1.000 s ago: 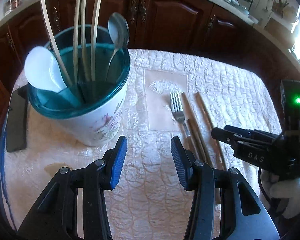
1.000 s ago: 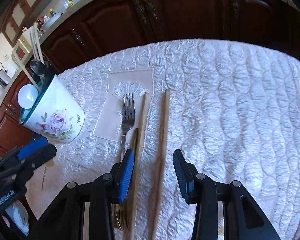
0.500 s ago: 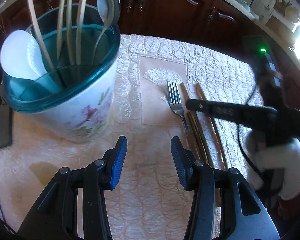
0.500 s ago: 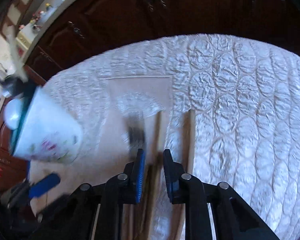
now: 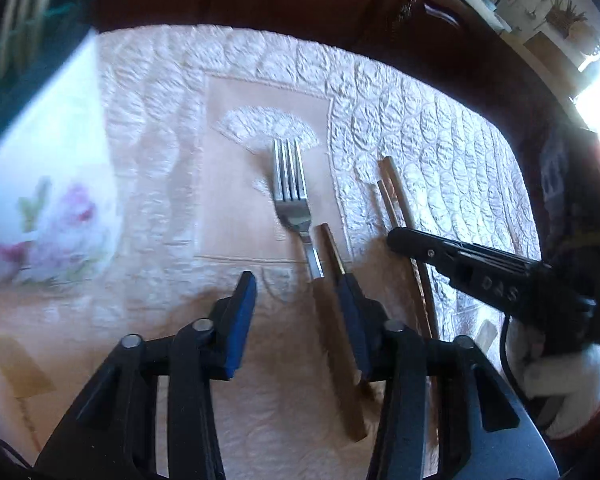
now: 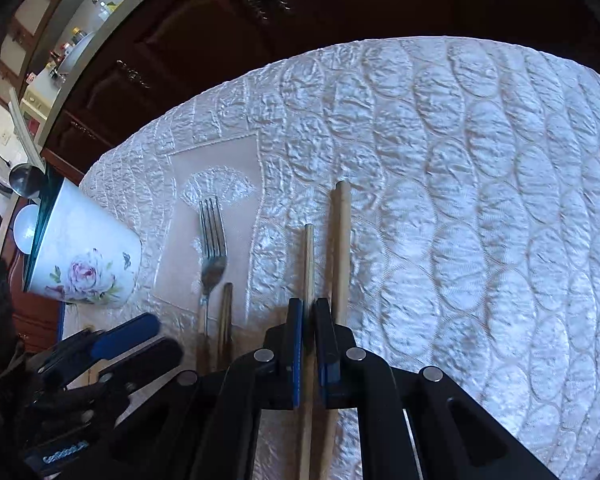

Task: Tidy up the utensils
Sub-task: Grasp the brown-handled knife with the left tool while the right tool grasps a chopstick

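A silver fork (image 5: 290,188) lies on the quilted cloth, with a brown-handled utensil (image 5: 334,264) beside its handle. My left gripper (image 5: 296,304) hangs low over both handles, its jaws closing; the right finger sits against the brown handle, the left finger stands clear. My right gripper (image 6: 309,320) is shut on a thin wooden chopstick (image 6: 308,264), also seen as the right gripper (image 5: 398,238) from the left wrist. A thicker wooden stick (image 6: 342,240) lies just right of it. The floral holder (image 6: 84,264) with a teal rim stands at the left, with the fork (image 6: 212,240) between.
The holder (image 5: 48,200) is blurred at the left edge of the left wrist view, with utensils standing in it. Dark wooden cabinets (image 6: 228,32) run behind the table's far edge. A gloved hand (image 5: 560,380) holds the right gripper. Bare cloth (image 6: 480,220) spreads to the right.
My left gripper came down and to the right, over the fork's handle, and its jaws narrowed. My right gripper shut on the thin chopstick, which now lies away from the fork, beside the thicker stick.
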Tool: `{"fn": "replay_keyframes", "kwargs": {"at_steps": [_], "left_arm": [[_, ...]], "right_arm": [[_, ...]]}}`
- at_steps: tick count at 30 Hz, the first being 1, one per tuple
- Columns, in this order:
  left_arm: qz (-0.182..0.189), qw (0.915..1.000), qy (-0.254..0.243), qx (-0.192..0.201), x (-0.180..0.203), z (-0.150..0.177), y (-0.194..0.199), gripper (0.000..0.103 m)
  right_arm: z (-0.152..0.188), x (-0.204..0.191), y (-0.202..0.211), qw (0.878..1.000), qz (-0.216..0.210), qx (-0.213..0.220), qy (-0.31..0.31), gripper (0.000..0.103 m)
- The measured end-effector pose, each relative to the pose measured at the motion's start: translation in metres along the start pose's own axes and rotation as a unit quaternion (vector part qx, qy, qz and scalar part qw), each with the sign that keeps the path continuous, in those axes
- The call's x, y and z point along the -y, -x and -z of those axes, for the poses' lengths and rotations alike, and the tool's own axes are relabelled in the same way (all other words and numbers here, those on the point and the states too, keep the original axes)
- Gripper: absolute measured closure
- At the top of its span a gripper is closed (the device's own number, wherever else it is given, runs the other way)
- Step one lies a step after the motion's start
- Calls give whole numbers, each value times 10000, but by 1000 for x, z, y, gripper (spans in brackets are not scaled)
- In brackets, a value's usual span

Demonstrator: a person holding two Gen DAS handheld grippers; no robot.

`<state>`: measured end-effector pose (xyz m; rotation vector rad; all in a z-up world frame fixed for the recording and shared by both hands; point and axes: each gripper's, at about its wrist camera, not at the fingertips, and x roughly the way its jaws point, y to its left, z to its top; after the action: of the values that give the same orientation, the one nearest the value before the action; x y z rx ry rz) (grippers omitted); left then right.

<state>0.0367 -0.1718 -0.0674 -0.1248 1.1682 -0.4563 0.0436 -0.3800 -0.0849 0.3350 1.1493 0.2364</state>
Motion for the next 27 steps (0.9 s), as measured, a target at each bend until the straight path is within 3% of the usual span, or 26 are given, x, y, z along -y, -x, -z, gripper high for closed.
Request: {"fn": "replay_keyframes", "kwargs": {"at_steps": [4,11,23,27], "left_arm": [[-102,9999,-35,-58,5,-6,-12,77],[-58,9998,-81,-165,3,-5,-8,78],[396,9963,-419,-630,13,56,18,78],[256,9951,-698,-654,31,74,14,78]], "right_arm": [[2,6,4,10000,-14,-23,33,98],[-1,4,1,10000,-19,-41,76,98],[2,3,0,10000,12,-44,70,98],[2,3,-1,9999,33,-54,85,98]]}}
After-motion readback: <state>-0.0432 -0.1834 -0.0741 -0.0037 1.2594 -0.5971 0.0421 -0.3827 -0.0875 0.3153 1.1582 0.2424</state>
